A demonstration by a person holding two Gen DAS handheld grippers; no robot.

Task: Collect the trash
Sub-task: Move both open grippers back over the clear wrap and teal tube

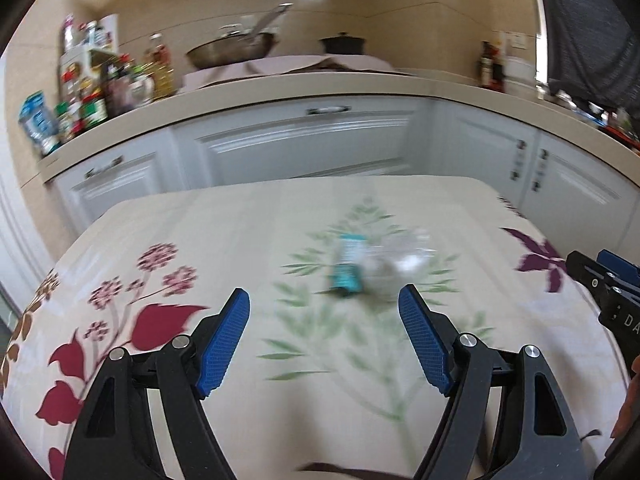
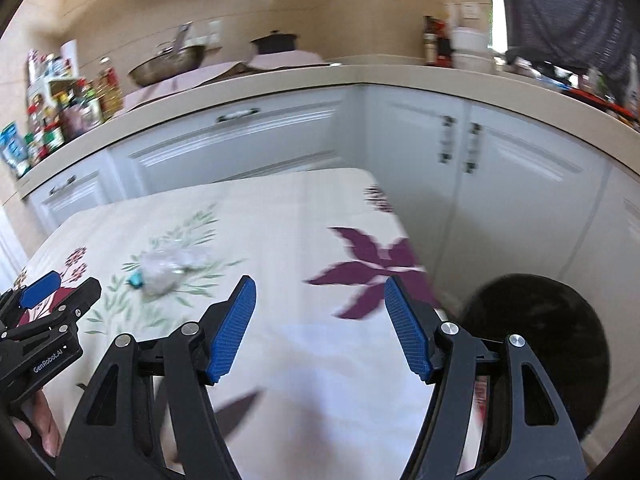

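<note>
My left gripper (image 1: 324, 296) & right gripper (image 2: 320, 284) both spread, nothing between. Crumpled clear plastic bottle w/ teal label (image 1: 372, 266) sits mid-frame on floral tablecloth (image 1: 240, 232).

Both wrist cameras look forward and downward over the floral-clothed worktop (image 1: 240, 220) (image 2: 280, 208), sharing the far white cabinets (image 1: 304, 144) (image 2: 240, 140).

Your right gripper (image 2: 320, 292) hangs over the floral tablecloth (image 2: 304, 208) with its blue pads spread and nothing between them. Ahead to your left lies a crumpled clear plastic piece (image 2: 168, 270), possibly a bottle, too blurred to be sure, with a small teal bit (image 2: 136, 279) beside it. Your left gripper (image 2: 42, 294) enters at the left edge. A black round bin (image 2: 544, 344) sits beside the table's right edge.
</note>
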